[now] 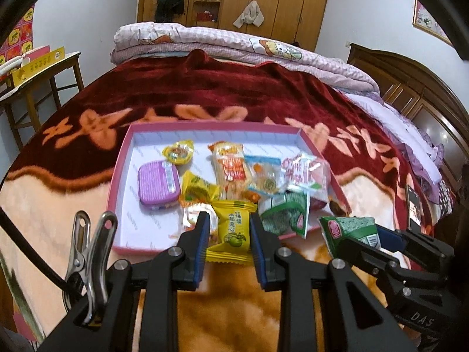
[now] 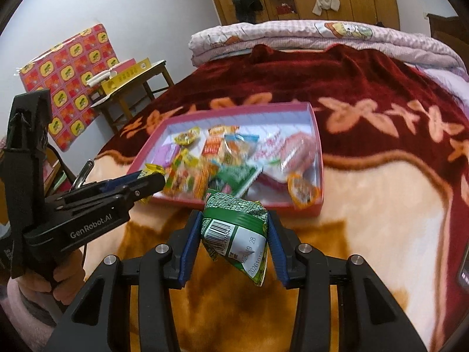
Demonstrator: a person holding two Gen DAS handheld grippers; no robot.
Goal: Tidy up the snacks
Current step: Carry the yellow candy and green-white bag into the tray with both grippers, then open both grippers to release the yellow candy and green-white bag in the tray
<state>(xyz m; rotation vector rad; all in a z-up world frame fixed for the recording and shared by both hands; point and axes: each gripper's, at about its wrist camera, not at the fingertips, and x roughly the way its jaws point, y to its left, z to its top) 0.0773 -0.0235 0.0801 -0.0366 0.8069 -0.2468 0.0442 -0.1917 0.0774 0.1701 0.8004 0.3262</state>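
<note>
A pink tray [image 1: 123,158] with a white floor lies on the bed and holds several snack packets and a purple tin [image 1: 158,184]. My left gripper [image 1: 230,231] is shut on a yellow snack packet [image 1: 233,231], just at the tray's near edge. My right gripper [image 2: 234,234] is shut on a green snack packet [image 2: 237,228] with a barcode, held above the blanket just short of the tray [image 2: 318,158]. The right gripper also shows in the left wrist view [image 1: 360,234], and the left gripper in the right wrist view [image 2: 149,180].
The tray sits on a red and cream flowered blanket [image 1: 205,88]. A folded quilt [image 1: 205,38] lies at the far end of the bed. A wooden side table [image 1: 38,82] stands at the left. A phone [image 1: 413,205] lies at the right.
</note>
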